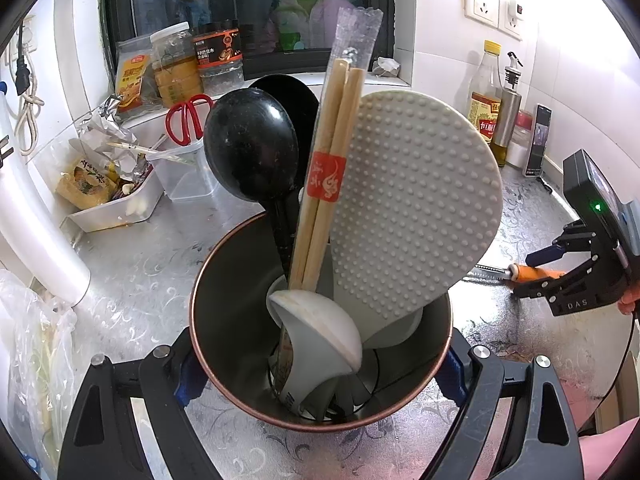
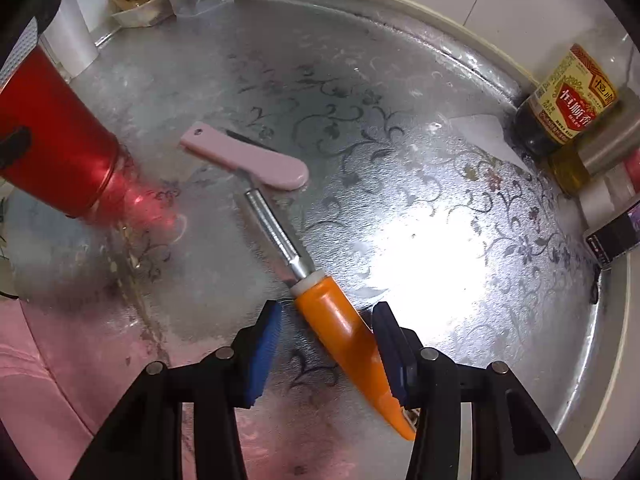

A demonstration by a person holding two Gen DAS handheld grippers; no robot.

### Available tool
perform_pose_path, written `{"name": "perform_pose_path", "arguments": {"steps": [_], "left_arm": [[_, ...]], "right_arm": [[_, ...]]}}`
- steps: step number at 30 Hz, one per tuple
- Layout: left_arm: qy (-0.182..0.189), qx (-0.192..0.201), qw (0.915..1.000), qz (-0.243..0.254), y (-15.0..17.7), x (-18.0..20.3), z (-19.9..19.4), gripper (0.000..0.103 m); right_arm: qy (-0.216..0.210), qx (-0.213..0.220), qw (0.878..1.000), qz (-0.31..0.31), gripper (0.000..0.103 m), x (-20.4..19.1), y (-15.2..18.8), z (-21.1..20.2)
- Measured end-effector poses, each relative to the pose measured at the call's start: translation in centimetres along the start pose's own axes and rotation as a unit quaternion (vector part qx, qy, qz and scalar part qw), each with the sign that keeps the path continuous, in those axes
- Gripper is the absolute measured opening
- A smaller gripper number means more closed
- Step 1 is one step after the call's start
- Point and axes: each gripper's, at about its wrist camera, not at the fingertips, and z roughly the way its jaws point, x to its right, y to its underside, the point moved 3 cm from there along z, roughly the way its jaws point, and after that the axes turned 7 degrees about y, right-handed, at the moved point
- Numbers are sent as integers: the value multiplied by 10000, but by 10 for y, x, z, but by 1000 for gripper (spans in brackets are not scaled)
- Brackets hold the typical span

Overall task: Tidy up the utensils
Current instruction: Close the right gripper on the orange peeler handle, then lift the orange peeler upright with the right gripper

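Presently the left gripper (image 1: 320, 376) is clamped on the red cup (image 1: 224, 320) holding utensils. Right gripper (image 2: 326, 344) stands half open astride the orange-handled knife (image 2: 340, 320), which lies on the counter (image 2: 400, 160); only one pad touches the handle.

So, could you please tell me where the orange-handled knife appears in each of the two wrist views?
Left wrist view: the orange-handled knife lies at the far right edge on the counter, under the right gripper.
Right wrist view: it lies at lower centre, handle between the blue fingers, blade running up-left toward a pink handle.
Shared landmark: the yellow-labelled vinegar bottle.
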Motion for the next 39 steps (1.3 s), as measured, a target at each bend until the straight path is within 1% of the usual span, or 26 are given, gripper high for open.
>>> {"name": "perform_pose_path", "arguments": {"steps": [9,15,18,21,25,29,31,36,39], "left_arm": [[19,-4,10000,-1,-2,-2,2,90],[13,-6,10000,-3,-2,-2,3,90],[11,-8,10000,-1,-2,-2,3,90],[11,-10,10000,2,-2,-2,3,90],[18,-14,10000,-1,-2,-3,4,90],[18,-13,10000,0,-2,-3,5,90],[21,-15,10000,0,-2,-3,5,90],[28,-18,10000,4,-2,-3,6,90],[30,-20,10000,9,-2,-3,7,90]], "right_arm": [[-66,24,10000,-11,51,-10,-8,2],[-208,61,9997,104,51,-7,-19,6],[-346,90,9992,176,46,0,-26,9],[-347,137,9991,220,42,3,-27,7],[-316,169,9984,435,34,9,-23,7],[-266,121,9928,1158,29,27,-11,6],[-334,116,9901,1358,29,31,-6,4],[-170,106,9934,1127,29,25,-4,3],[-170,125,9935,1116,29,24,-8,5]]}}
